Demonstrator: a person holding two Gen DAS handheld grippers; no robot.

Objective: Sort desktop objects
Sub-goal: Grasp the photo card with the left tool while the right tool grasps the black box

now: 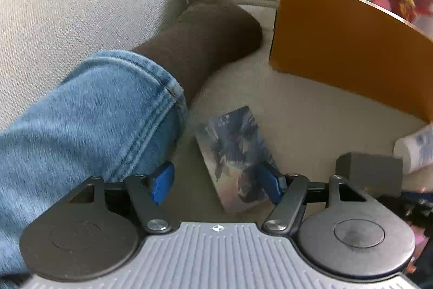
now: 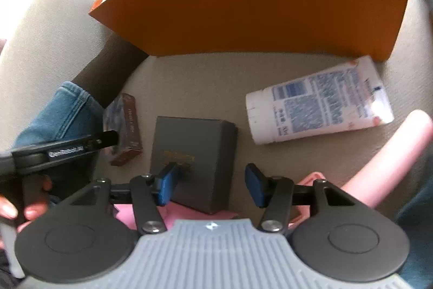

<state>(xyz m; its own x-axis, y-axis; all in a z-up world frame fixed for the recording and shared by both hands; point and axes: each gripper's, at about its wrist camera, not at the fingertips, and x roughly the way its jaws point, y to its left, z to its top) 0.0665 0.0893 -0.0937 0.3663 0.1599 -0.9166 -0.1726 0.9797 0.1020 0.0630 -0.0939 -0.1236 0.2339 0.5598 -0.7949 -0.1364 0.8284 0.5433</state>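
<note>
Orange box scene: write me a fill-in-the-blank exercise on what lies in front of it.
1. The white tube lies on its ____ in front of the orange box.
2. The right gripper hovers open over the dark ____ box.
3. The left gripper is open around a flat ____.

Missing words: side; grey; card
</note>
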